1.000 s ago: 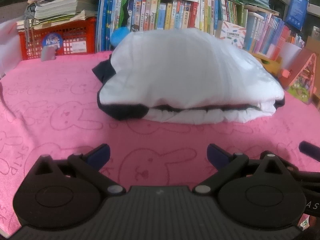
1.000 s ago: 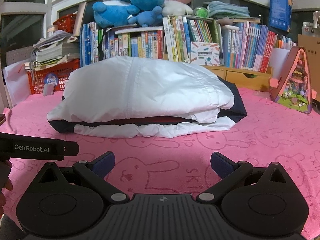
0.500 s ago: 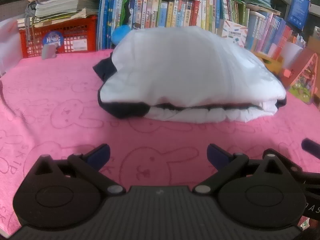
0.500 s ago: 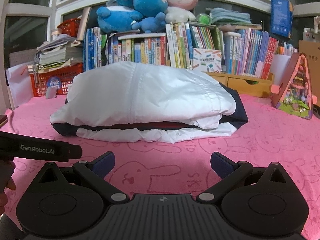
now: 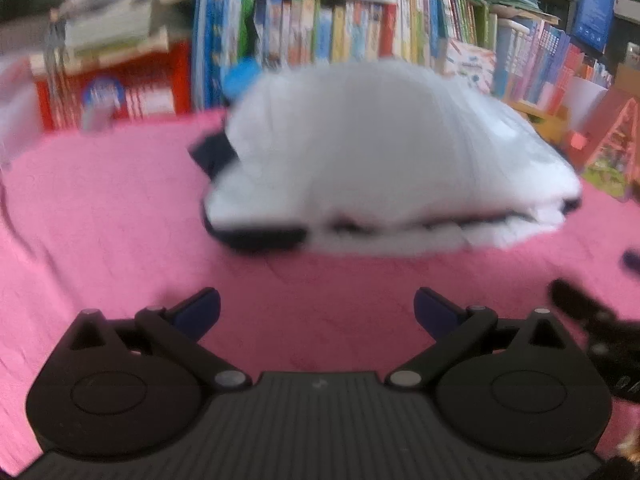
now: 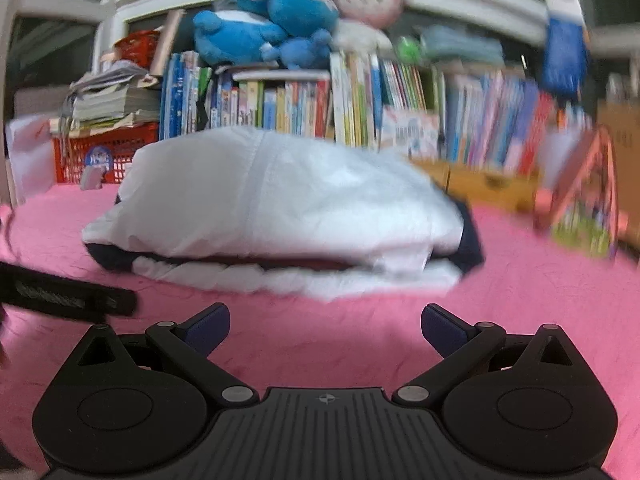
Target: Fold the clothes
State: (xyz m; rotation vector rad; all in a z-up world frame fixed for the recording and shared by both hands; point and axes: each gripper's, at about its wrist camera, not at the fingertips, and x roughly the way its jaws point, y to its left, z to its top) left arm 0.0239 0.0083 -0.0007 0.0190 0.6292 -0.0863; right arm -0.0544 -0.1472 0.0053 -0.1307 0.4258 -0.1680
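Note:
A folded white garment with dark navy trim (image 5: 380,160) lies in a puffy stack on the pink rabbit-print cloth (image 5: 100,208); the right wrist view shows the same garment (image 6: 280,204) with a red layer in the fold. My left gripper (image 5: 316,312) is open, a short way in front of the stack, nothing between its fingers. My right gripper (image 6: 325,328) is open too, also short of the garment and empty. The other gripper's black body (image 6: 68,296) crosses the left edge of the right wrist view. Both views are motion-blurred.
Behind the table stand a row of books (image 6: 320,112), plush toys (image 6: 280,20) on top, a red basket (image 6: 108,152) with stacked papers, and a pink toy house (image 6: 580,200) at the right. A wooden drawer box (image 6: 480,184) sits behind the garment.
Both cameras tilted upward and moved quickly, blurring the frames; the garment sits lower in the right wrist view. The garment has not changed shape. Both grippers stayed open.

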